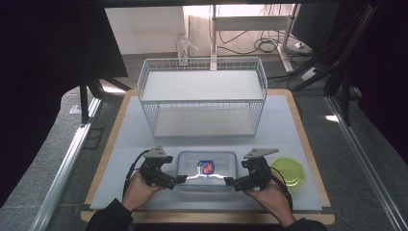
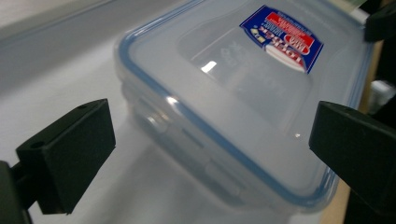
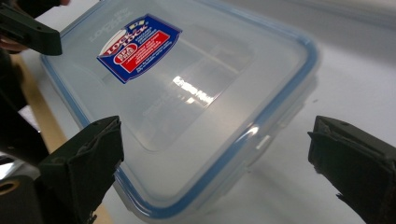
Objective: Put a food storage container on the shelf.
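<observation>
Both grippers flank a lidded clear food container, jaws spread wide.

The left gripper (image 1: 182,179) stands at the left end of the food container (image 1: 207,173), the right gripper (image 1: 230,181) at its right end; each has its jaws wide apart, pads clear of the plastic, with a container corner lying between them. A blue-and-red label (image 1: 206,167) sits on the lid. Just beyond the right gripper lies a yellow-green round lid (image 1: 290,172); a white wire basket (image 1: 202,96) stands well ahead of both.
</observation>
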`<state>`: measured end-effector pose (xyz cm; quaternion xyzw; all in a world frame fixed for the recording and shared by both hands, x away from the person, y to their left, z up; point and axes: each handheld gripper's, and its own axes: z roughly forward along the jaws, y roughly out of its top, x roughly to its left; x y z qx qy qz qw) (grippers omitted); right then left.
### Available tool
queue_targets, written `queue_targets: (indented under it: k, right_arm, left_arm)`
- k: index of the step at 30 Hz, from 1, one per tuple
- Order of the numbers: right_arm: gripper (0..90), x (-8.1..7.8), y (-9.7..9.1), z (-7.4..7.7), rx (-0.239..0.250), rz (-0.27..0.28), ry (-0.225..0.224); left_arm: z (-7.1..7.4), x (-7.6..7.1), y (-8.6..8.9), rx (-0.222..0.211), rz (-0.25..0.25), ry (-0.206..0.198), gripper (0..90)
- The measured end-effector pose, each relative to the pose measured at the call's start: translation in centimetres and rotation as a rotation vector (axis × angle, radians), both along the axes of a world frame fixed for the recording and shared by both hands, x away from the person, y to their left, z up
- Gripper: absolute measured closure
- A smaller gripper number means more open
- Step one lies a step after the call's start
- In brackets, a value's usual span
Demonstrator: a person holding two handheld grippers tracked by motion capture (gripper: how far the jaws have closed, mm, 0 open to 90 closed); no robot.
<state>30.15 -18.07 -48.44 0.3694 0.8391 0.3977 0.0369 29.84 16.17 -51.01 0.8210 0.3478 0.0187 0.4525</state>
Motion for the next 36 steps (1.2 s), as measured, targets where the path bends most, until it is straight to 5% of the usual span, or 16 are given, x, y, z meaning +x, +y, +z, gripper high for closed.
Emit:
queue_targets:
  k: [7, 13, 20, 23, 27, 30, 32, 36]
  right_arm:
    - [2.0, 1.2, 0.7, -1.0, 0.054, -0.001, 0.137]
    - [5.6, 1.5, 0.7, -1.2, 0.084, -0.022, 0.217]
    - [19.3, 0.3, 0.2, -0.3, 0.075, -0.034, 0.189]
    - [31.0, -0.2, -0.7, 0.0, 0.113, -0.043, 0.184]
    - [44.0, -0.9, -1.9, 0.2, 0.178, -0.041, 0.191]
    - [46.6, -1.0, -2.1, 0.2, 0.194, -0.048, 0.2]
    - [53.1, -1.0, -2.7, 0.1, 0.247, -0.062, 0.215]
    - [53.2, -1.2, -2.4, 0.3, 0.233, -0.067, 0.192]
  left_arm:
    - [-1.0, 1.0, -0.5, -0.081, -0.046, 0.117, 0.0]
    - [-0.9, 0.6, -0.5, -0.067, -0.048, 0.161, 0.6]
    - [-0.1, -1.0, 0.4, -0.066, -0.037, 0.13, 15.3]
    - [-0.1, -2.0, 0.9, -0.081, -0.038, 0.119, 22.7]
    - [0.0, -2.4, 1.9, -0.154, -0.013, 0.131, 39.6]
    - [0.2, -2.4, 1.9, -0.159, 0.005, 0.128, 41.2]
    - [0.2, -2.4, 2.1, -0.175, 0.019, 0.124, 45.7]
    - [0.4, -2.3, 2.2, -0.185, 0.042, 0.122, 46.8]
